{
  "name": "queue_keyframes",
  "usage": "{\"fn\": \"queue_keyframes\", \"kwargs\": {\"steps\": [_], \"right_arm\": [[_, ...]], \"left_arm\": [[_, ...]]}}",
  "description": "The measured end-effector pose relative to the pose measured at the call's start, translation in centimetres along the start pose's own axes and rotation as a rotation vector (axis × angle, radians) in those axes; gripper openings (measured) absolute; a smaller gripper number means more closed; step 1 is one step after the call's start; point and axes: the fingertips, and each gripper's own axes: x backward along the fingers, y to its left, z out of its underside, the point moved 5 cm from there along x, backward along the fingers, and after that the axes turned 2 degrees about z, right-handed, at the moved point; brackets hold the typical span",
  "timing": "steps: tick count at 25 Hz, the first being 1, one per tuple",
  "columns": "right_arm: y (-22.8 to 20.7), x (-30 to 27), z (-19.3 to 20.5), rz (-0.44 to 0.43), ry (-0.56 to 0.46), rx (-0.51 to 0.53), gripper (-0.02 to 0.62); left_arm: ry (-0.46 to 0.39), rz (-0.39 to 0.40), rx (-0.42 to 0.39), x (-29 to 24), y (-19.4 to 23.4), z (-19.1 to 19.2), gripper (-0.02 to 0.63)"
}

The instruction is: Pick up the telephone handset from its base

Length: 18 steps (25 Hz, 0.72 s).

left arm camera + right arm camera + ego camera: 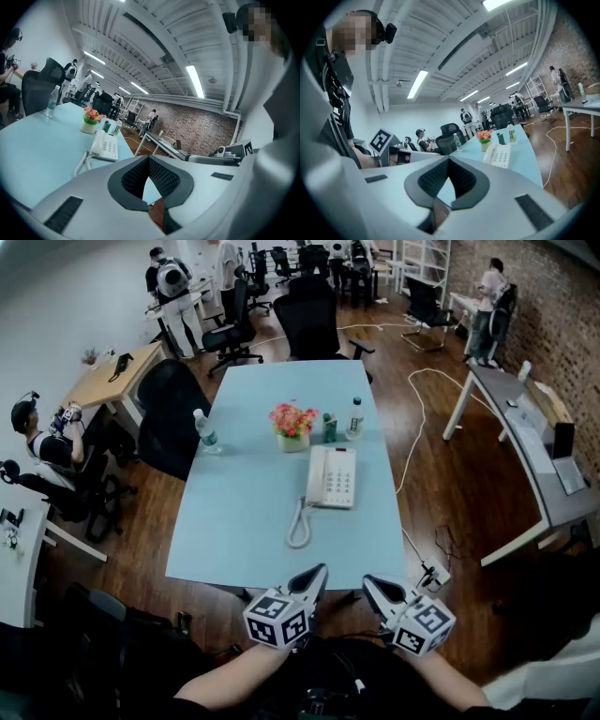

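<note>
On table: wht handset cradled; cord looped.

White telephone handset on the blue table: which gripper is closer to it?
Left. The left gripper is straight in front of the white telephone handset, off the near edge of the blue table; the right gripper is farther right.

left gripper, right gripper: grey, black meshed pads, marker cubes

Blue table, handset resting on white telephone base, left gripper and right gripper off near edge
</note>
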Motion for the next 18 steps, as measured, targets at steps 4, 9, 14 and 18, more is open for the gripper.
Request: {"fn": "queue_keyframes", "kwargs": {"steps": [4, 9, 14, 18], "right_arm": [[-1.1, -5.0, -1.4, 0.034, -0.028, -0.009, 0.017], [-1.8, -9.5, -3.0, 0.063, -0.038, -0.002, 0.017], [-3.6, -11.3, -3.8, 0.082, -0.026, -0.011, 0.017], [-6.0, -12.8, -4.4, 0.051, 0.006, 0.002, 0.017]], "left_arm": [[0.008, -0.004, -0.045, -1.7, 5.6, -3.3, 0.0], [0.069, -0.037, -0.109, -4.9, 11.8, -6.2, 0.0], [0.092, -0.103, -0.134, -8.7, 16.3, -8.2, 0.0], [0.093, -0.145, -0.143, -12.3, 18.5, -9.7, 0.043]]}}
